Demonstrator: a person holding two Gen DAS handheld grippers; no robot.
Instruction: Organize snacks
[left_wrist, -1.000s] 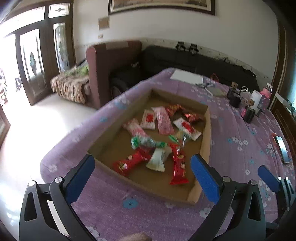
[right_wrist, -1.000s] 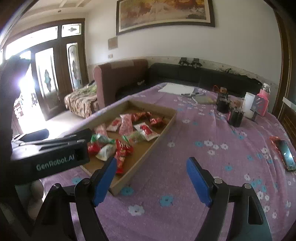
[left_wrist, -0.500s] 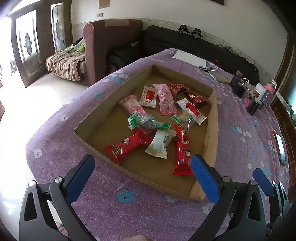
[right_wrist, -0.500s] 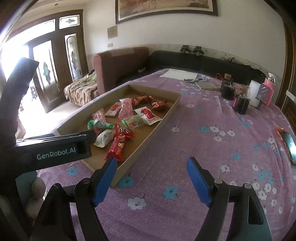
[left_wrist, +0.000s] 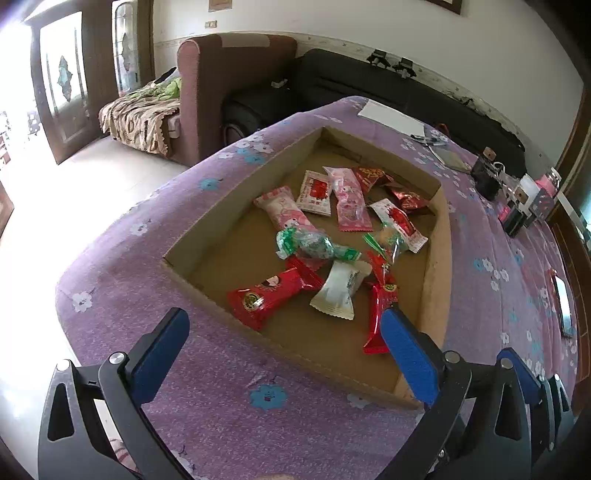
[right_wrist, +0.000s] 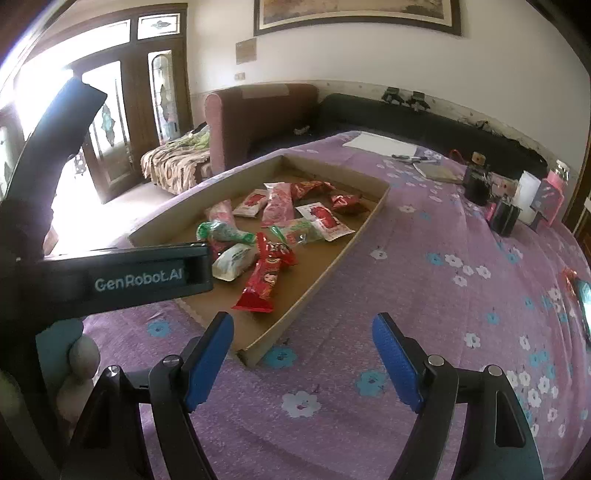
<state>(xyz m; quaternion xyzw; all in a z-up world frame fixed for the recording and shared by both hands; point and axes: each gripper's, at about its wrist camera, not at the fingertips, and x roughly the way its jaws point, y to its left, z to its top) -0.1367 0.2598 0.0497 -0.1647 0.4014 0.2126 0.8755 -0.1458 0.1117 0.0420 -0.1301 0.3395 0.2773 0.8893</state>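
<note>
I am holding the left gripper (left_wrist: 284, 350) wide open and empty over the near edge of the cardboard tray (left_wrist: 436, 280), lining up on the snacks (left_wrist: 328, 236) at twelve o'clock. The right gripper (right_wrist: 303, 350), also open, is waiting over the tablecloth (right_wrist: 443, 288).

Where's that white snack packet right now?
In the left wrist view the white pillow-shaped snack packet lies inside the shallow cardboard tray, toward its near end, between two red wrapped snacks, below the green twisted candy.

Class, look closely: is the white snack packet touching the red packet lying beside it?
Touching. The left wrist view shows the white snack packet lying over the red packet's crimped end.
</note>
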